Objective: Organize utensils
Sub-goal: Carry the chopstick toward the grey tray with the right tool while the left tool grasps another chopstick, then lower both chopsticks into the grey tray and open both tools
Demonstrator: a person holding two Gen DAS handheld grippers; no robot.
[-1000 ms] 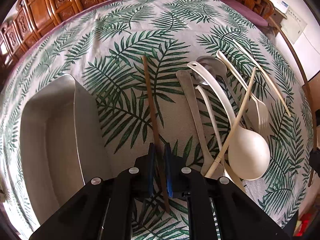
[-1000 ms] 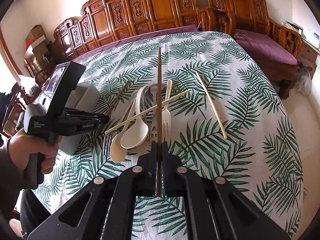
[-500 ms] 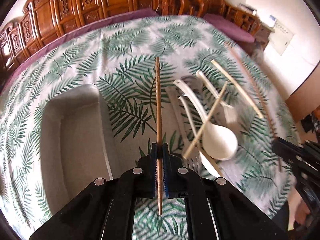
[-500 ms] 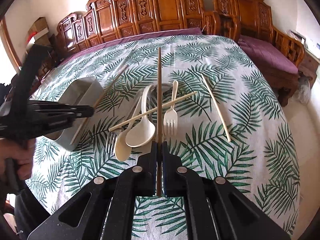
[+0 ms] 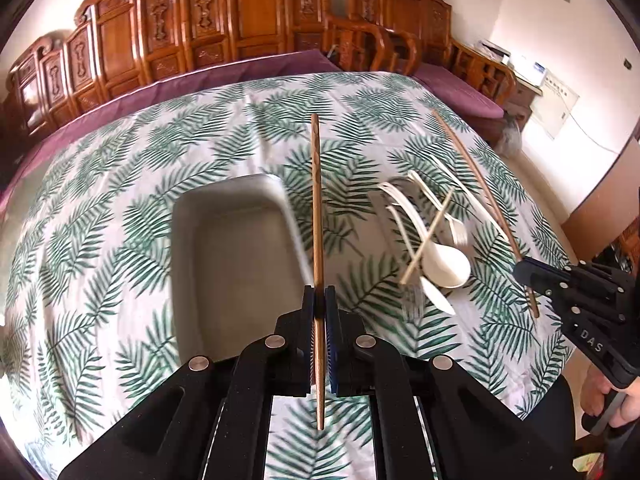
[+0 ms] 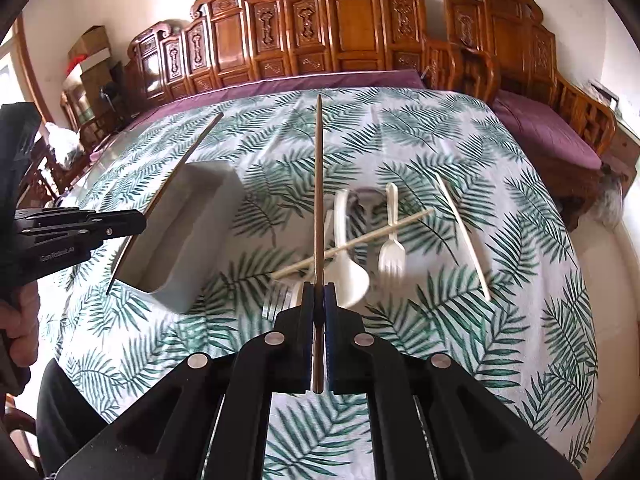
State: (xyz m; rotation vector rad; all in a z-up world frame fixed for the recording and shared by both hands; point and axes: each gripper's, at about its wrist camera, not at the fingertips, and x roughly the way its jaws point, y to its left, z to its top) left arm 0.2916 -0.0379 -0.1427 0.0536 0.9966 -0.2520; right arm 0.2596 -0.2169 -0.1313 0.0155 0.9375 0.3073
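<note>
The left gripper has just clamped 1 brown chopstick and lifted it off the leaf-print tablecloth; it now hangs beside the grey tray. The right gripper stays pinched on the 2nd brown chopstick. The pair looks ready for the tray; the cream spoon and forks remain right of it.
</note>
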